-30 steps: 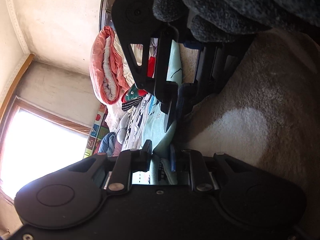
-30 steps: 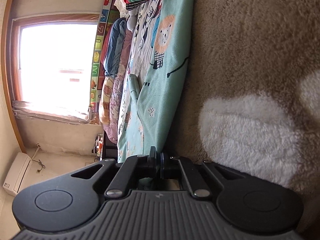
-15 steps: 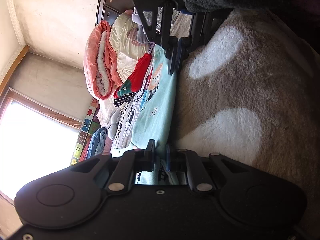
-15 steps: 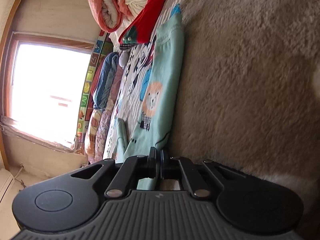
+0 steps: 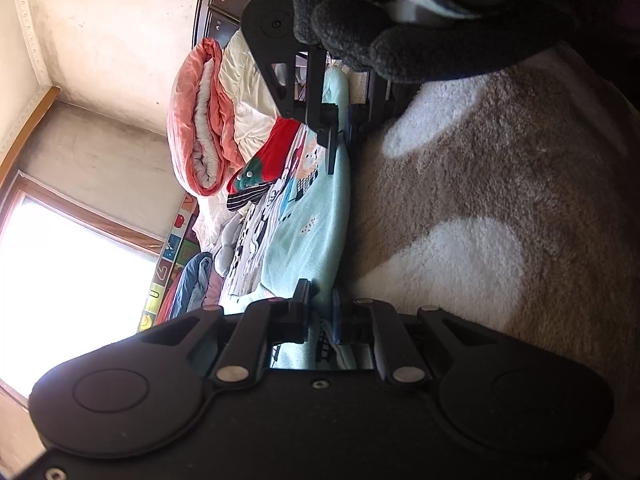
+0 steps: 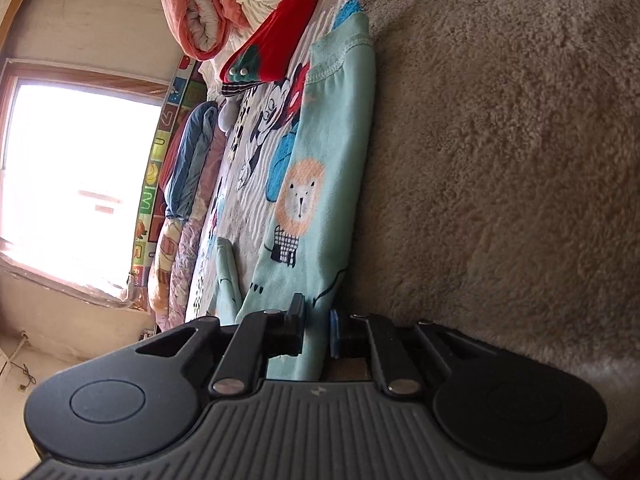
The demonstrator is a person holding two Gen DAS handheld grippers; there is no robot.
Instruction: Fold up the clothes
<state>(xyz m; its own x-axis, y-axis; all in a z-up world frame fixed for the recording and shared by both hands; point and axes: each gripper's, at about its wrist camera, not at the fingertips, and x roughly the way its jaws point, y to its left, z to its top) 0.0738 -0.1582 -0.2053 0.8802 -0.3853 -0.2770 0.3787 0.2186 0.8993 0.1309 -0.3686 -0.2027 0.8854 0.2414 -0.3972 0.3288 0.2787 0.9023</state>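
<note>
From the left wrist view, the left gripper (image 5: 320,312) had its fingers closed on the near edge of the mint shirt (image 5: 316,220), the cloth pinched between them. The shirt lay stretched along the bed, just beside the brown fuzzy blanket (image 5: 500,184) with its white patches. Farther along the same edge, the right gripper (image 5: 340,140) appeared, held by a dark gloved hand (image 5: 400,40), its fingers also clamped on the shirt's hem. Beyond it sat a rolled pink quilt (image 5: 200,116) and a red garment (image 5: 276,152) against the wall, with a bright window (image 5: 68,280) off to the side.

From the right wrist view, the right gripper (image 6: 318,328) gripped the mint shirt (image 6: 328,160) between nearly shut fingers, the fabric running down through the gap. A lion print (image 6: 300,200) showed on the shirt, which lay flat on a cartoon-patterned sheet (image 6: 260,128), its long edge touching the brown blanket (image 6: 500,160). The red garment (image 6: 276,40) and pink quilt (image 6: 200,4) rested at the far end.
</note>
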